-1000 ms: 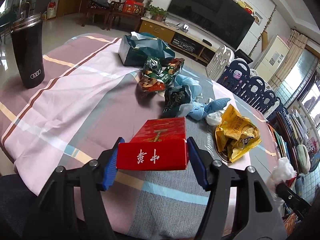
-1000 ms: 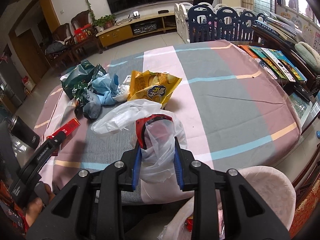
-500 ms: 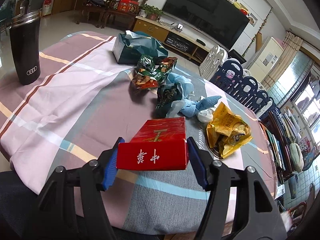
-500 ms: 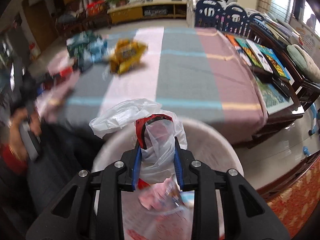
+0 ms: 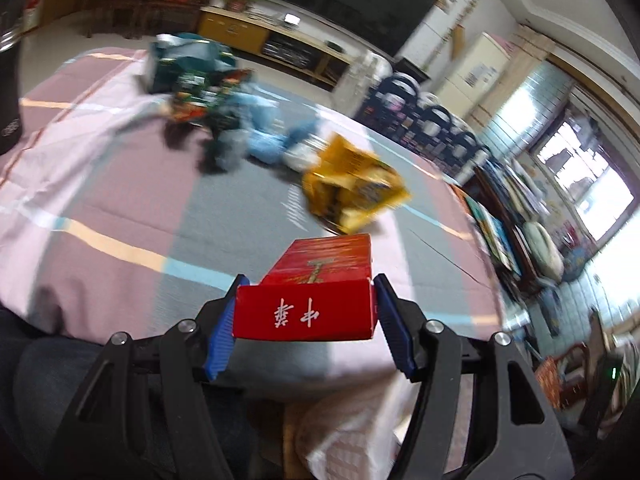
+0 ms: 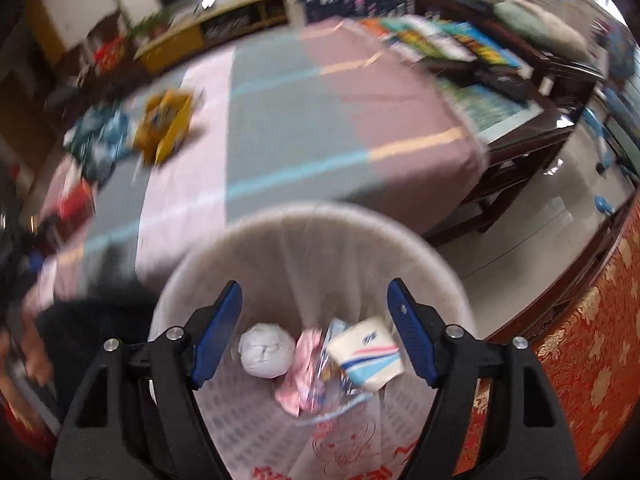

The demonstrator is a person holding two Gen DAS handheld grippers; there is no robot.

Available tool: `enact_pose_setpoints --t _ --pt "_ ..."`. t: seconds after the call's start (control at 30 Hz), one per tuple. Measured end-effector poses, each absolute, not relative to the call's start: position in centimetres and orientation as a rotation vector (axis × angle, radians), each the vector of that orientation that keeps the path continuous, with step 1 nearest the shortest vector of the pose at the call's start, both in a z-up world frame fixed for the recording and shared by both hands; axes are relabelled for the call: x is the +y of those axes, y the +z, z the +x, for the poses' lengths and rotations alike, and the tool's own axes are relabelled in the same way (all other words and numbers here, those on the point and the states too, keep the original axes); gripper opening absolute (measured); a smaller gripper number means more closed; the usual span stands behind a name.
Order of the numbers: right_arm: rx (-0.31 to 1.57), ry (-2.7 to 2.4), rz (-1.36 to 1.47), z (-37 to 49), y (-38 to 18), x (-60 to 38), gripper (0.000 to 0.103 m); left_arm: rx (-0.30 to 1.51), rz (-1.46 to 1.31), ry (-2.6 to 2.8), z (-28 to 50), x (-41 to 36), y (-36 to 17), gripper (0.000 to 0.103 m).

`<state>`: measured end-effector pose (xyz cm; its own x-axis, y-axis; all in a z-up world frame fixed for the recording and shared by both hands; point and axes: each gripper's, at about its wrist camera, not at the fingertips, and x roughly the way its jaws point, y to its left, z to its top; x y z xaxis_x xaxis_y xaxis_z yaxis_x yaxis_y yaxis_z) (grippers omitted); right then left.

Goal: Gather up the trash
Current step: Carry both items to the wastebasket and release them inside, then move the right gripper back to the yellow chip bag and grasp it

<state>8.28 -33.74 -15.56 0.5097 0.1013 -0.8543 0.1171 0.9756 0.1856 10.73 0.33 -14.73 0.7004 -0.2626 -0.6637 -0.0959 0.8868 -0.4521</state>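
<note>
My left gripper point(image 5: 306, 312) is shut on a red box point(image 5: 308, 304) with white characters, held above the near edge of the striped tablecloth point(image 5: 120, 184). My right gripper point(image 6: 316, 322) hangs over a white lined waste basket point(image 6: 304, 220); its jaws are opening and nothing is between them. Inside the basket lie a white crumpled ball point(image 6: 266, 350), pink and clear plastic wrappers point(image 6: 308, 372) and a white tissue pack point(image 6: 366, 354). A yellow snack bag point(image 5: 352, 192) and a heap of green and blue wrappers point(image 5: 212, 104) lie on the table.
A dark tumbler point(image 5: 8, 92) stands at the table's far left. A low wooden table point(image 6: 504, 92) with books is to the right of the cloth-covered table. Dark chairs point(image 5: 424, 120) and a TV cabinet point(image 5: 272, 48) stand beyond. A person's hand point(image 6: 36, 360) shows at the left edge.
My right gripper swung from over the table to above the basket and opened; the plastic bag it held is no longer between its fingers. My left gripper shifted right with the red box.
</note>
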Motion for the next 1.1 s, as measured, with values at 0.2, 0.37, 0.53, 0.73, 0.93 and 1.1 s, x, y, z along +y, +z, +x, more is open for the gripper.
enact_pose_setpoints --t 0.2,0.37,0.53,0.73,0.93,1.1 --pt "0.889 -0.151 0.324 8.1 -11.9 -38.6 0.076 0.868 -0.357 -0.428 9.4 -8.3 -14.4 0.063" --pt "0.873 -0.174 0.373 7.9 -11.6 -40.1 0.076 0.973 -0.216 -0.681 7.3 -15.0 -16.5 0.064" --pt "0.901 -0.147 0.373 7.8 -12.5 -39.2 0.076 1.060 -0.121 -0.723 6.7 -17.7 -18.6 0.079" --pt "0.933 -0.118 0.392 8.5 -13.8 -37.9 0.076 1.027 -0.236 -0.548 9.2 -12.9 -18.2 0.091" --pt "0.960 -0.074 0.360 10.8 -14.2 -34.9 0.079 0.920 -0.345 -0.110 13.8 -2.8 -16.7 0.094" --pt "0.966 0.030 0.330 14.0 -14.0 -29.7 0.079 0.835 -0.359 0.221 17.2 5.5 -16.1 0.094"
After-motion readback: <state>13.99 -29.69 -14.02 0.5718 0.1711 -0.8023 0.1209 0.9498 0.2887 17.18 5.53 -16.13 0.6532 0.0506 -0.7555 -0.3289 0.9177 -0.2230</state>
